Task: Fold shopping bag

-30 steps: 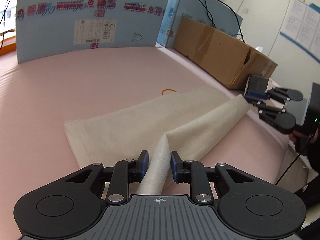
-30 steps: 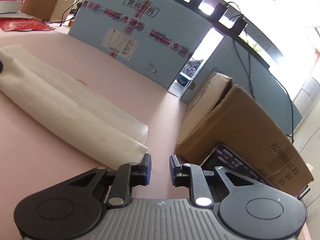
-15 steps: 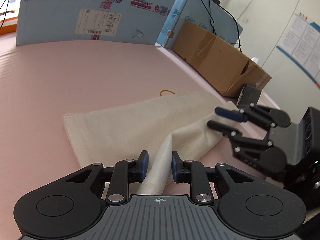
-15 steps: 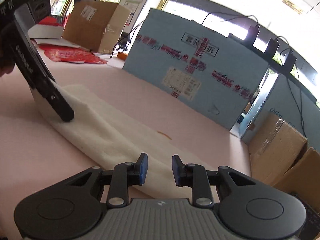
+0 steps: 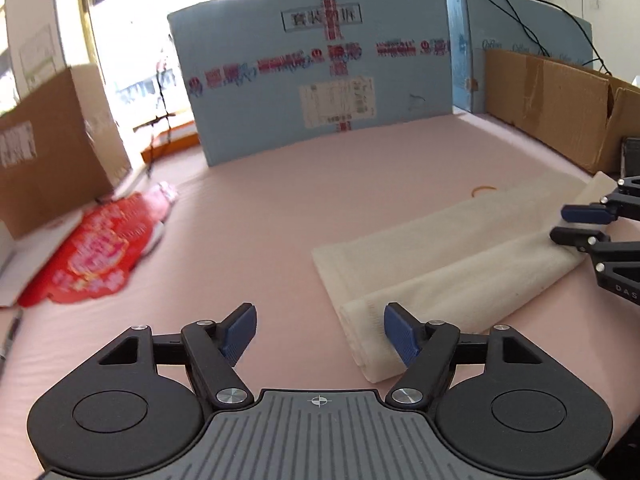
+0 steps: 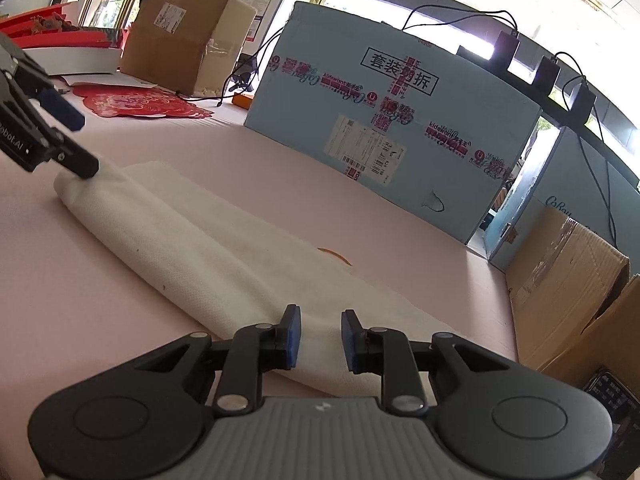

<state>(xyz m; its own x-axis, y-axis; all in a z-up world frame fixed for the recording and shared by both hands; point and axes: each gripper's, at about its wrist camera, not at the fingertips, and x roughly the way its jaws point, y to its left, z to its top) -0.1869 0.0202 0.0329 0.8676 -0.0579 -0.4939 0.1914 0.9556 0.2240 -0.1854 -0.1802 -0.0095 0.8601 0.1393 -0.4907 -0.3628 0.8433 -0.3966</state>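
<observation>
The cream shopping bag (image 5: 460, 256) lies on the pink table as a long folded strip. My left gripper (image 5: 320, 332) is at its near end with its jaws opening wide. The bag's corner lies beside the right pad and neither pad presses on it. In the right wrist view the left gripper (image 6: 76, 140) appears at the top left, its lower finger against the bag's far end (image 6: 92, 188). My right gripper (image 6: 320, 326) hangs over the other end of the bag (image 6: 240, 264) with a narrow gap. Fabric shows behind the gap and nothing is pinched. The left wrist view shows the right gripper (image 5: 572, 225) at the right edge.
A blue printed board (image 5: 320, 80) stands across the back. A brown cardboard box (image 5: 560, 108) lines the right side and another box (image 5: 40, 160) sits at the left. A red paper sheet (image 5: 100, 248) lies left of the bag. An orange rubber band (image 5: 484, 190) lies behind it.
My left gripper has let go of the raised fold, opened wide and swung to the left. The bag now lies flat. The right gripper moved over the bag's end, then held still.
</observation>
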